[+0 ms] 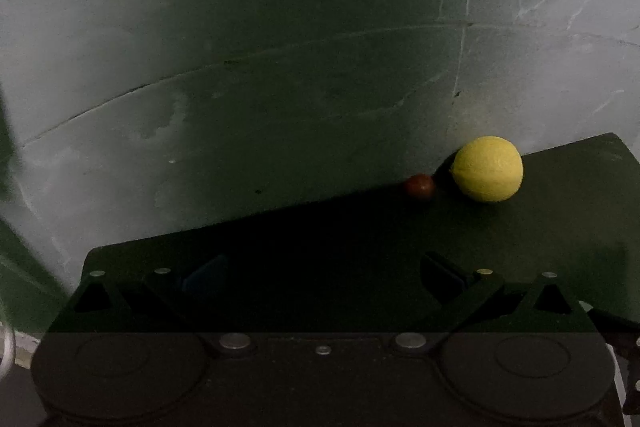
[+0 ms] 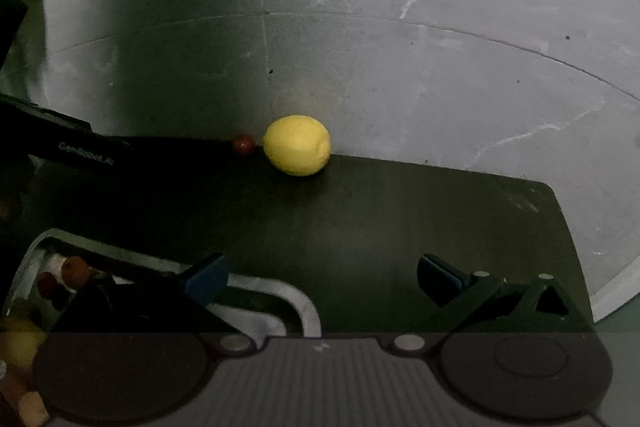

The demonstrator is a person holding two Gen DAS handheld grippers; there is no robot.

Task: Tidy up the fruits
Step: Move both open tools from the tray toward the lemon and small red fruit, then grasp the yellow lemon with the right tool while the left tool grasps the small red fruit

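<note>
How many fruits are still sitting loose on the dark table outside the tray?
2: a yellow lemon at the table's far edge, and a small red-brown fruit just left of it. The tray holds several more, partly hidden.

On the table (image 2: 400,211) ahead of me the lemon (image 2: 297,145) sits at the far edge, with a small round fruit (image 2: 243,144) just beside it on its left. My right claw (image 2: 320,279) hangs over the near part of the table, and a tray (image 2: 280,291) lies below and to its left, holding several fruits (image 2: 74,269). My left claw (image 1: 324,277) is over the table's near left end, with the lemon (image 1: 487,169) ahead on its right.
</note>
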